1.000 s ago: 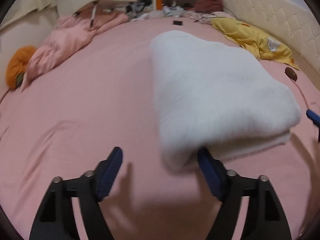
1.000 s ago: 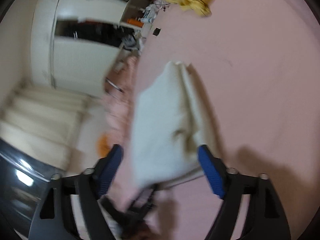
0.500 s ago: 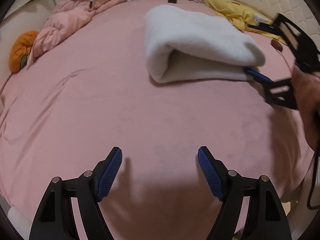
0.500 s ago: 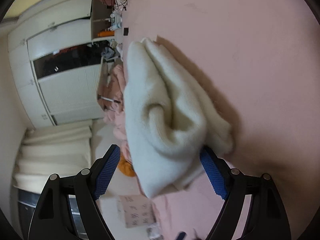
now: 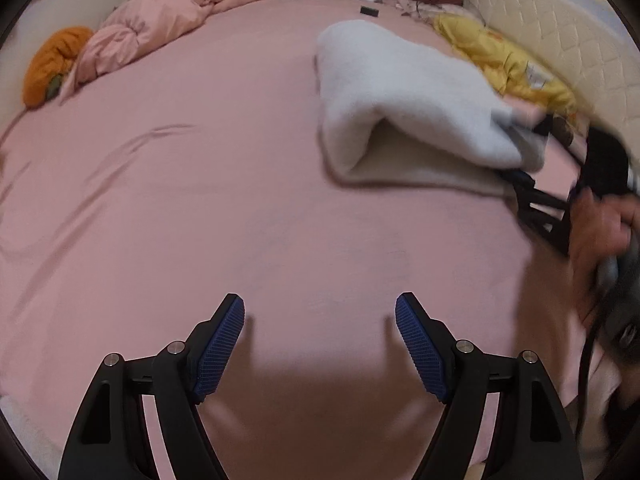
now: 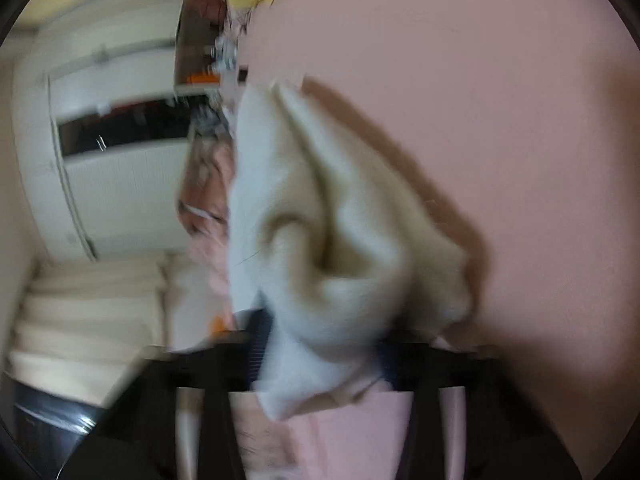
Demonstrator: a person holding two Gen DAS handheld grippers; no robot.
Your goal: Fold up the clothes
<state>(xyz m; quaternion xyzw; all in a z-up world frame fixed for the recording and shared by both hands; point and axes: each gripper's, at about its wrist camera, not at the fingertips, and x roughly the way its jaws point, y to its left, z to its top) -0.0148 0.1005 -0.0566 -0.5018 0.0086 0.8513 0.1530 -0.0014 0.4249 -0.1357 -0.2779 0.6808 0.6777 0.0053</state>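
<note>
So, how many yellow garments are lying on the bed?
1. The yellow garment lies crumpled along the bed's far right edge, by the headboard, behind the white garment. Others may be hidden.

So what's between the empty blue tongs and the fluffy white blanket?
Only bare pink sheet lies between the left tongs and the white blanket; nothing else sits there. The left wrist view shows it.

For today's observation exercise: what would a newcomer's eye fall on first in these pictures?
First, the white fleece garment lying folded on the pink bed sheet, right of centre. Next, the right gripper, its jaws closing on the garment's near corner. The left gripper hangs open over bare sheet, holding nothing.
</note>
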